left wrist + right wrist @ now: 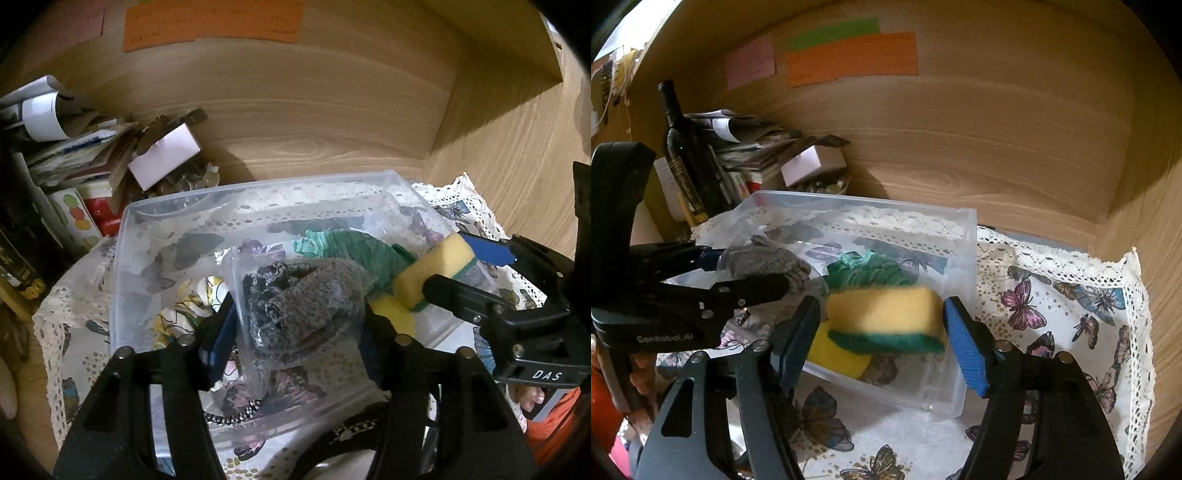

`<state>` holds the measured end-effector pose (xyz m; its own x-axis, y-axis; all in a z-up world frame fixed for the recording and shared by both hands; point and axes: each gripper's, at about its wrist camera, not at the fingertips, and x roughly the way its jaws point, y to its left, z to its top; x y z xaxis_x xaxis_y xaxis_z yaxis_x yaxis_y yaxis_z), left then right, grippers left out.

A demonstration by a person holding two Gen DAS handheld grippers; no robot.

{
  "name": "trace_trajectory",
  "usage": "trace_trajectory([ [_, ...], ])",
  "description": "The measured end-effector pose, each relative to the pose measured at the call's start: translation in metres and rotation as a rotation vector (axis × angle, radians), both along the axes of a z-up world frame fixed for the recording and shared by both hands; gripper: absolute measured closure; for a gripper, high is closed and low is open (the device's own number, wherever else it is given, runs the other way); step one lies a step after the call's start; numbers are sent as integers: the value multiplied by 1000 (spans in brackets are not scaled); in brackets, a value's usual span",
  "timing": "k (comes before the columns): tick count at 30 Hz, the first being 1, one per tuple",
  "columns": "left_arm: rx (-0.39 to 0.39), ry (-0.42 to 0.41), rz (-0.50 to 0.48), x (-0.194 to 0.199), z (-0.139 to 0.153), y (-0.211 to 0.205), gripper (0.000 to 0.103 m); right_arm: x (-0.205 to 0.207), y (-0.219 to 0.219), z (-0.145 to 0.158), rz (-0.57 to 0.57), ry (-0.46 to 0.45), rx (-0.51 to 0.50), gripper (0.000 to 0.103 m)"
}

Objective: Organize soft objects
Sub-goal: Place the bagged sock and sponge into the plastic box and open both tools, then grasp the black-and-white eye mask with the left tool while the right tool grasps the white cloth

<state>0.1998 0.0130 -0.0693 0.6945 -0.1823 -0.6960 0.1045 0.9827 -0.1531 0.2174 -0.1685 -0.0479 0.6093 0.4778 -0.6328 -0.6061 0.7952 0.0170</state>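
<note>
- Bin: a clear plastic tub stands on the butterfly cloth in a wooden alcove. I judge it to be the collecting place, since soft items already lie inside it.
- Left gripper: I hold a clear bag of grey knitwear between its fingers. The jaws press the bag from both sides, clenched on it. The bag hangs over the bin's interior, so I judge it is about to be set down there.
- Right gripper: its blue pads flank a sponge, yellow with a green scouring face. In the right view a gap shows beside the right pad, and the sponge is blurred. I read the jaws as spread and the sponge as let go or nearly so, though contact on the left side is hidden.
- Sponge position: above the bin's near right corner, over a second yellow sponge that lies on the bin floor. Stacking like with like seems the reason for this spot.
- Green yarn: it lies inside the bin toward the back, between bag and sponge, clear of both grippers.
- Floral cloth: folded on the bin floor at the left, under the bag.
- Clutter: a bottle and stacked papers stand behind the bin, apart from the task.
- Risk, as I judge it: the two grippers work close together over one bin and could collide.
</note>
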Motion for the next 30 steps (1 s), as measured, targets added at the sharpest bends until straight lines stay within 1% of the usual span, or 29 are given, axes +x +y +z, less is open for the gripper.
trace_trajectory([
  [2,-1,-19,7,-5,5,0,32,-1,-3,3,-3,-6,12,35],
  [6,14,-81,21,-17,22,1,22,-9,-8,14,-13,-39,39,31],
  [7,12,-97,24,-23,28,2,17,-13,-10,18,-17,-52,44,30],
  [8,7,-108,26,-28,33,3,11,-17,-11,22,-22,-64,52,28],
  [11,-5,-152,44,-47,44,6,3,-31,-19,35,-26,-102,89,21],
  [15,37,-199,65,-73,54,5,0,-56,-29,47,-27,-152,106,19],
  [18,78,-215,69,-92,54,3,0,-71,-34,48,-25,-163,102,16],
  [21,94,-202,70,-105,47,3,0,-84,-38,40,-28,-143,98,14],
  [23,96,-174,76,-113,37,4,0,-91,-39,32,-30,-115,97,14],
  [27,89,-98,80,-122,11,5,0,-101,-39,12,-24,-38,113,14],
  [30,65,-35,81,-127,-11,7,0,-111,-37,-4,-2,2,103,14],
])
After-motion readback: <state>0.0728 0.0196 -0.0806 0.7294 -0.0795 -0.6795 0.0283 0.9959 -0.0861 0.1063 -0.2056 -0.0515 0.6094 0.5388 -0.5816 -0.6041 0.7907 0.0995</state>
